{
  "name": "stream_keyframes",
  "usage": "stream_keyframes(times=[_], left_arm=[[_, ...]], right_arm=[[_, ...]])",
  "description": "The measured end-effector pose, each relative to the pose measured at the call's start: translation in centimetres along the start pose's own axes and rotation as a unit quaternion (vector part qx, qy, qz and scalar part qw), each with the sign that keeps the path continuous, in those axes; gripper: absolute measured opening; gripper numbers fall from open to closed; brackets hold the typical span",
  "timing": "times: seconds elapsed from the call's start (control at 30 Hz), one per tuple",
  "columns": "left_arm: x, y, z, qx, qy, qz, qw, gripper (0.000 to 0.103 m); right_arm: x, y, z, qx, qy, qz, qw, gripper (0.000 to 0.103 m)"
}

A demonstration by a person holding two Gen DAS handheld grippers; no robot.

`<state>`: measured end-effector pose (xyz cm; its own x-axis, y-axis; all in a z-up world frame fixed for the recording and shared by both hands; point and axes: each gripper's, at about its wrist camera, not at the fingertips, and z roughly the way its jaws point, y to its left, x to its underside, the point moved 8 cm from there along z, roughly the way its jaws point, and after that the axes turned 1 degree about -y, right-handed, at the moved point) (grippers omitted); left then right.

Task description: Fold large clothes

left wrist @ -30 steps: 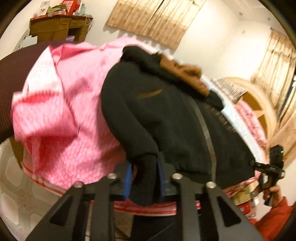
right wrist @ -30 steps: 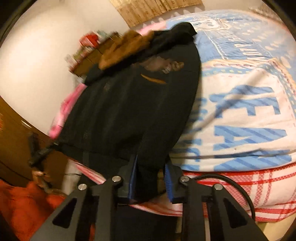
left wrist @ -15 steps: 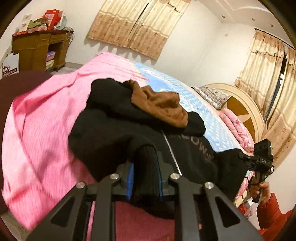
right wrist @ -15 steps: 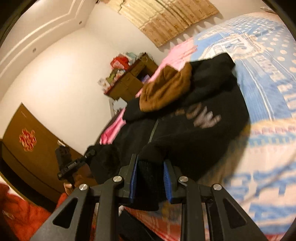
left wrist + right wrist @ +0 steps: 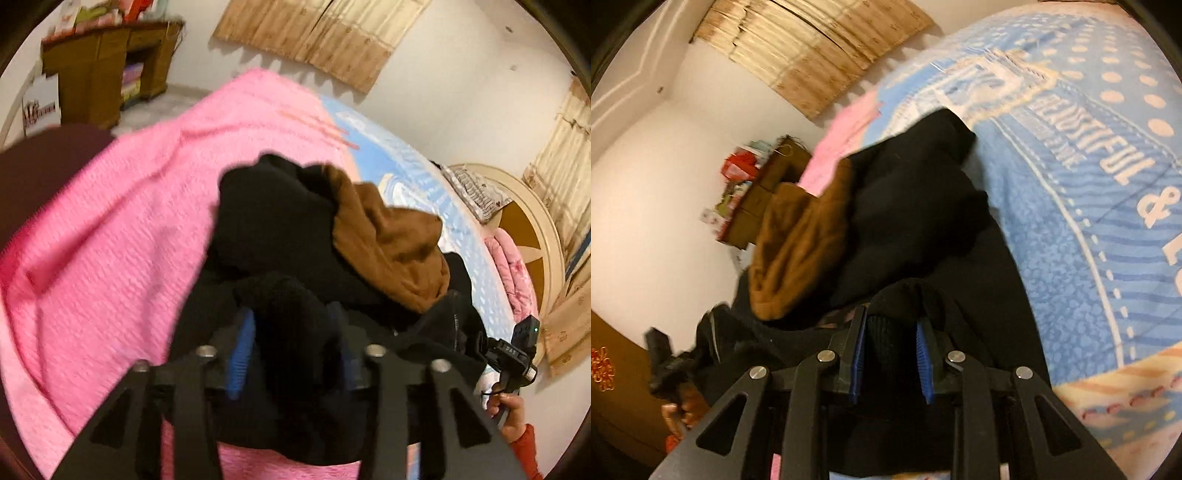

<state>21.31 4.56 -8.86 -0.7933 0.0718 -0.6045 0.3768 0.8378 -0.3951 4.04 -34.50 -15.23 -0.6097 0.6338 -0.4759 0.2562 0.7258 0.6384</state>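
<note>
From the left wrist view, the left gripper point(image 5: 291, 343) had its jaws opening, and a ribbed black cuff point(image 5: 291, 306) of the black jacket point(image 5: 273, 221) was between the blue pads point(image 5: 242, 349), with a little space beside it. The jacket lay bunched on the pink blanket point(image 5: 110, 240), near the foot edge of the bed point(image 5: 424, 166), and its brown hood lining point(image 5: 388, 240) was turned up. At the right edge a hand point(image 5: 511, 413) held the other tool, where small letters like "DAS" stood, but I could not read them surely.

From the right wrist view, the right gripper point(image 5: 891, 354) was clamped on another black ribbed part point(image 5: 886, 332) of the jacket point(image 5: 916, 192). The blue bedspread point(image 5: 1089, 221) carried white words; I could read "BEAUTIFUL" and "&". The remaining print was too blurred.
</note>
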Motion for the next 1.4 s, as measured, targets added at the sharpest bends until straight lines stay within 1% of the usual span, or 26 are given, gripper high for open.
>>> stream_keyframes(times=[0.03, 0.07, 0.1, 0.13, 0.23, 0.3, 0.37, 0.47, 0.5, 0.57, 0.63, 0.67, 0.7, 0.77, 0.87, 0.9, 0.93, 0.97, 1.03, 1.1, 1.17, 1.23, 1.3, 1.33, 1.37, 1.4], left_arm=[[-0.5, 0.4, -1.0, -0.018, -0.022, 0.014, 0.9995, 0.064], [-1.1, 0.8, -2.3, -0.034, -0.052, 0.026, 0.9978, 0.082], [-1.7, 1.3, -3.5, -0.044, -0.082, 0.031, 0.9952, 0.094], [-2.0, 1.7, -4.3, -0.047, -0.1, 0.032, 0.9933, 0.097], [-2.6, 2.4, -4.7, -0.051, -0.111, 0.06, 0.9908, 0.098], [-2.4, 2.0, -3.9, -0.034, -0.106, 0.096, 0.9891, 0.098], [-1.7, 1.1, -2.5, -0.008, -0.082, 0.148, 0.9855, 0.098], [-0.6, -0.4, -0.4, 0.012, -0.056, 0.232, 0.9711, 0.098], [-0.4, -0.9, 0.2, 0.031, -0.053, 0.25, 0.9662, 0.098], [-0.6, -2.0, 1.4, 0.059, -0.048, 0.263, 0.9617, 0.098], [-0.5, -2.3, 3.3, 0.079, -0.026, 0.254, 0.9637, 0.097], [-0.2, -2.5, 4.5, 0.077, -0.005, 0.252, 0.9646, 0.091], [0.3, -2.9, 5.7, 0.075, 0.015, 0.256, 0.9637, 0.077], [1.7, -3.6, 7.0, 0.071, 0.045, 0.268, 0.9599, 0.058], [2.7, -4.0, 7.2, 0.051, 0.039, 0.282, 0.9573, 0.046], [2.7, -3.9, 6.8, 0.051, 0.03, 0.274, 0.96, 0.042], [2.4, -3.6, 6.3, 0.053, 0.023, 0.258, 0.9645, 0.032], [2.2, -3.2, 5.9, 0.063, 0.02, 0.233, 0.9702, 0.028], [1.8, -2.4, 5.3, 0.078, 0.019, 0.195, 0.9775, 0.026], [2.0, -2.0, 5.0, 0.078, 0.017, 0.188, 0.979, 0.026], [2.3, -2.2, 5.0, 0.069, 0.019, 0.198, 0.9777, 0.026], [2.5, -2.7, 5.0, 0.064, 0.018, 0.21, 0.9754, 0.03], [2.6, -3.0, 5.2, 0.055, 0.016, 0.218, 0.9743, 0.046], [2.6, -3.1, 5.5, 0.055, 0.021, 0.219, 0.974, 0.052], [2.5, -3.1, 6.0, 0.056, 0.029, 0.219, 0.9737, 0.061], [2.5, -3.2, 6.5, 0.054, 0.035, 0.221, 0.9732, 0.065]], right_arm=[[0.0, 0.0, 0.1, 0.002, -0.001, -0.003, 1.0, 0.025], [-0.1, -0.1, 0.1, 0.001, -0.002, -0.005, 1.0, 0.025], [-0.1, -0.1, 0.2, 0.0, -0.001, -0.004, 1.0, 0.025], [-0.4, 0.0, 0.6, -0.002, -0.001, -0.004, 1.0, 0.025], [-0.2, -0.2, 0.4, -0.008, 0.0, -0.003, 1.0, 0.025], [-0.3, -0.4, 0.6, -0.01, -0.001, 0.001, 1.0, 0.025], [-0.2, -0.5, 0.5, -0.01, -0.001, 0.003, 1.0, 0.025], [-0.1, -0.5, 0.3, -0.009, 0.001, -0.002, 1.0, 0.025], [-0.1, -0.5, 0.3, -0.009, 0.002, -0.002, 1.0, 0.025], [-0.1, -0.6, 0.3, -0.011, 0.004, 0.004, 1.0, 0.025], [-0.1, -0.7, 0.5, -0.012, 0.007, 0.01, 1.0, 0.025], [-0.2, -0.7, 0.5, -0.01, 0.009, 0.011, 1.0, 0.025], [-0.2, -0.7, 0.6, -0.008, 0.013, 0.011, 1.0, 0.025], [-0.4, -0.8, 0.7, -0.009, 0.019, 0.023, 0.999, 0.025], [-1.0, -1.3, 0.3, -0.039, 0.023, 0.076, 0.996, 0.027], [-1.4, -1.2, -0.2, -0.062, 0.016, 0.093, 0.994, 0.031], [-1.8, -1.1, -0.9, -0.103, 0.004, 0.112, 0.988, 0.039], [-2.0, -1.1, -1.4, -0.128, -0.004, 0.125, 0.984, 0.045], [-3.2, -1.6, -3.5, -0.2, -0.048, 0.171, 0.964, 0.067], [-4.4, -2.5, -6.1, -0.227, -0.103, 0.184, 0.951, 0.073], [-4.8, -2.9, -7.8, -0.217, -0.129, 0.168, 0.953, 0.073], [-4.5, -2.3, -8.6, -0.179, -0.126, 0.119, 0.968, 0.073], [-3.5, -0.9, -8.4, -0.118, -0.104, 0.035, 0.987, 0.073], [-3.0, 0.0, -8.0, -0.089, -0.094, -0.005, 0.992, 0.073], [-2.8, 0.5, -7.6, -0.07, -0.087, -0.034, 0.993, 0.073], [-2.4, 1.6, -6.7, -0.043, -0.073, -0.082, 0.993, 0.073]])
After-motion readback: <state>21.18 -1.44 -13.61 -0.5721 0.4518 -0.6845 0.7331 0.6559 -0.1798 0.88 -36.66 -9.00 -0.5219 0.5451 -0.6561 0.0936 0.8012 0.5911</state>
